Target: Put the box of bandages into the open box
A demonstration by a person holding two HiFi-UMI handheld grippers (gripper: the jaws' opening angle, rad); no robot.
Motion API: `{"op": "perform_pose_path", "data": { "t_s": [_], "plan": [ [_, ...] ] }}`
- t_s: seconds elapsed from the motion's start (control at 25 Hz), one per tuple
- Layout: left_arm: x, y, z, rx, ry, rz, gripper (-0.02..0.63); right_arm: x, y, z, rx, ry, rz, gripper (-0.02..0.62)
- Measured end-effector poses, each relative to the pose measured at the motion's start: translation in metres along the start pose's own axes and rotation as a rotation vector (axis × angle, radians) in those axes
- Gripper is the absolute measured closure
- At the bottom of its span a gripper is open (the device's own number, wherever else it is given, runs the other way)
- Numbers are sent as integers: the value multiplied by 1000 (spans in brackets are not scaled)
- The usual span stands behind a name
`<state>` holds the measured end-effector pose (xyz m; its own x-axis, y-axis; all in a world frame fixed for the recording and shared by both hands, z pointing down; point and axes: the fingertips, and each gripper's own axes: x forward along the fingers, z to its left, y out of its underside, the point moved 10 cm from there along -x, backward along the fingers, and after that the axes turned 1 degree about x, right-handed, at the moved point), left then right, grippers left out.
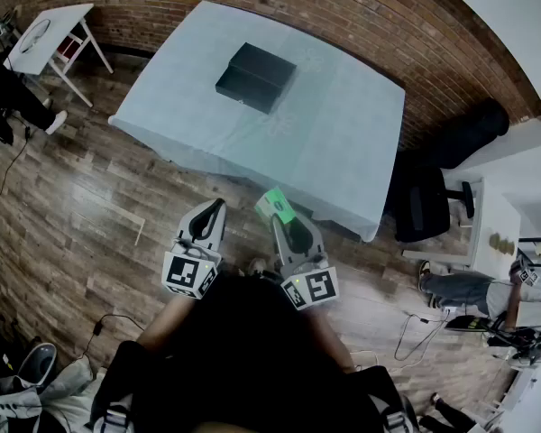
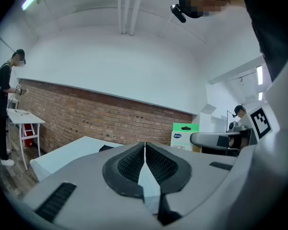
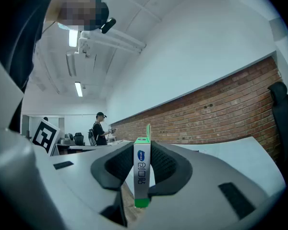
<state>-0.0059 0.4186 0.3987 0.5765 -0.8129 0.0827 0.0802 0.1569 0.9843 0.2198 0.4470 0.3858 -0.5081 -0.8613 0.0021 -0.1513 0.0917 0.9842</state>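
The box of bandages (image 1: 276, 207) – green and white – sat just below the middle of the head view, pinched at the tip of the right gripper (image 1: 287, 226). In the right gripper view the box (image 3: 141, 174) stood upright on its narrow edge between the two dark ribbed pads, which pressed on its flat faces; the jaws were partway closed, no wider than the thin carton. It was off the table, over the wooden floor (image 1: 99, 224) and just short of the table's near edge.

The left gripper (image 1: 215, 207) hung beside it at the lower left of centre, the two near each other but apart. In its own view its jaws (image 2: 145, 150) were drawn together with only a hairline seam between the pads and nothing in them; the bandage box (image 2: 185, 134) showed at right of centre there.

The open box (image 1: 255, 77) – black, in what looked like two low parts side by side, though the view was too small to be sure – rested on the pale blue table (image 1: 343, 142) in the upper middle of the head view, well apart from both grippers. A brick wall (image 1: 343, 16) ran behind the table, and a black chair (image 1: 424, 201) stood at the right.
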Motion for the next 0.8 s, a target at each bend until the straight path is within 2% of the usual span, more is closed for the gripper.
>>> {"op": "perform_pose_path", "data": {
  "t_s": [0.8],
  "plan": [
    [-14, 3, 9, -9, -9, -12, 568, 2, 4, 13, 16, -14, -10, 483]
  ]
}}
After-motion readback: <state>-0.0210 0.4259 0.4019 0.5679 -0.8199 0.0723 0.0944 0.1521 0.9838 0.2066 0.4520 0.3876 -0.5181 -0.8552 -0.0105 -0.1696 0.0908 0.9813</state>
